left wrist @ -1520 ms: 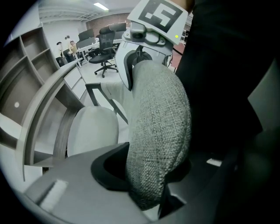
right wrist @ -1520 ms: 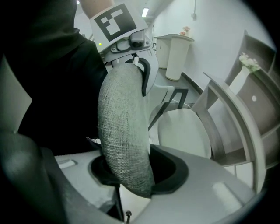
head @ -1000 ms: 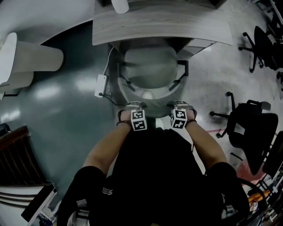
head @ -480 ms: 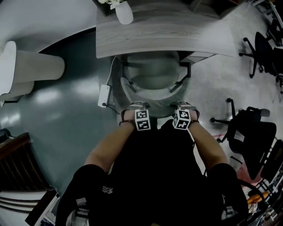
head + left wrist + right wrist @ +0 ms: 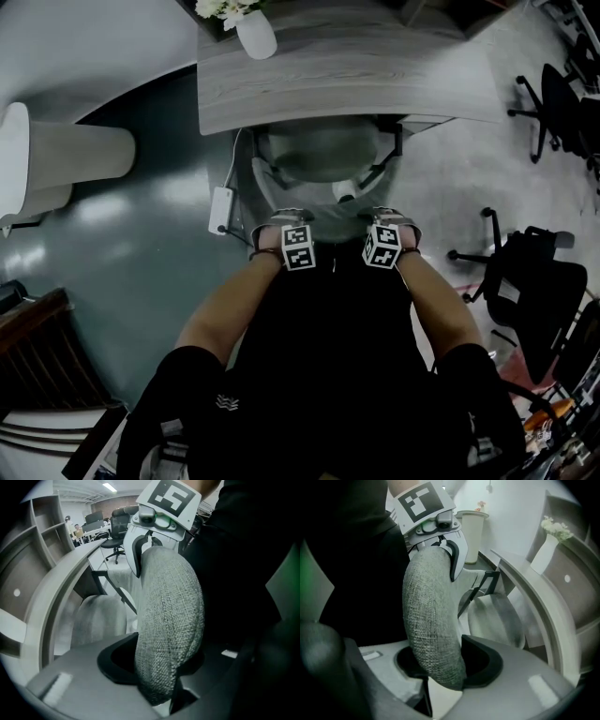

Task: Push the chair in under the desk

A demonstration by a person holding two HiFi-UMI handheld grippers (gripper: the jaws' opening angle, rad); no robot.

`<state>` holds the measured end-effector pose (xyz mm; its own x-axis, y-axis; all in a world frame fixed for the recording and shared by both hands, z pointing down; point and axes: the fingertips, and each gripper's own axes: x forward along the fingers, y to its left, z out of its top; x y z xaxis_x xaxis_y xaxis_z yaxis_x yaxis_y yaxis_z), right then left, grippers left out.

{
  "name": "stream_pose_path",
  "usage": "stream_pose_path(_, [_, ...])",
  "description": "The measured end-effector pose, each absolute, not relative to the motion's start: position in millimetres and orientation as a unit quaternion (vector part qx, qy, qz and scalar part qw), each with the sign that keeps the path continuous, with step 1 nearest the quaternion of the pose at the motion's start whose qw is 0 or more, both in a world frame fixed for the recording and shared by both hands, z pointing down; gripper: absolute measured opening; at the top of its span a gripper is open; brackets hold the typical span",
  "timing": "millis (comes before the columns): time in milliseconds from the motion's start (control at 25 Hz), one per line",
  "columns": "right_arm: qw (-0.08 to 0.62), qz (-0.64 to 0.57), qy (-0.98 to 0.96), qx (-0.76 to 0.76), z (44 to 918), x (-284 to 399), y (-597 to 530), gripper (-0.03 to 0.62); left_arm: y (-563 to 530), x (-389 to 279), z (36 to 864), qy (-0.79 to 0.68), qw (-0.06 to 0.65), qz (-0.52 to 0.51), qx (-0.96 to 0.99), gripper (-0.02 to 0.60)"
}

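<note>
In the head view a grey fabric chair [image 5: 323,150] stands with its seat partly beneath the curved wooden desk [image 5: 347,66]. My left gripper [image 5: 289,221] and right gripper [image 5: 386,219] hold the top edge of its backrest, side by side and close to my body. The left gripper view shows the woven backrest [image 5: 168,620] filling the gap of the left gripper [image 5: 159,667], its jaws closed against the fabric. In the right gripper view the backrest [image 5: 433,620] sits likewise inside the right gripper [image 5: 445,663]. The armrests [image 5: 389,150] reach the desk edge.
A white vase with flowers [image 5: 255,33] stands on the desk's left end. On the floor left of the chair lies a white power strip [image 5: 221,208]. A pale round column [image 5: 75,150] is at the far left, and black office chairs [image 5: 530,281] stand at the right.
The chair has rolled forward, its seat further beneath the desk. Both grippers moved forward with the backrest. The vase has come into sight at the top.
</note>
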<state>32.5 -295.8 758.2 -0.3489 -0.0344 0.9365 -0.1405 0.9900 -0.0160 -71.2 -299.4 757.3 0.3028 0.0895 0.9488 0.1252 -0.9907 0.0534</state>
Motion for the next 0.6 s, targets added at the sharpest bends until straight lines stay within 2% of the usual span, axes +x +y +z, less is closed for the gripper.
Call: stream_pose_path(600, [0.566, 0.035, -0.822, 0.038, 758.9, 48.2, -372.4, 0.153, -373.1, -54.7, 757.7, -0.054, 0.009, -0.585, -0.809, 0.17])
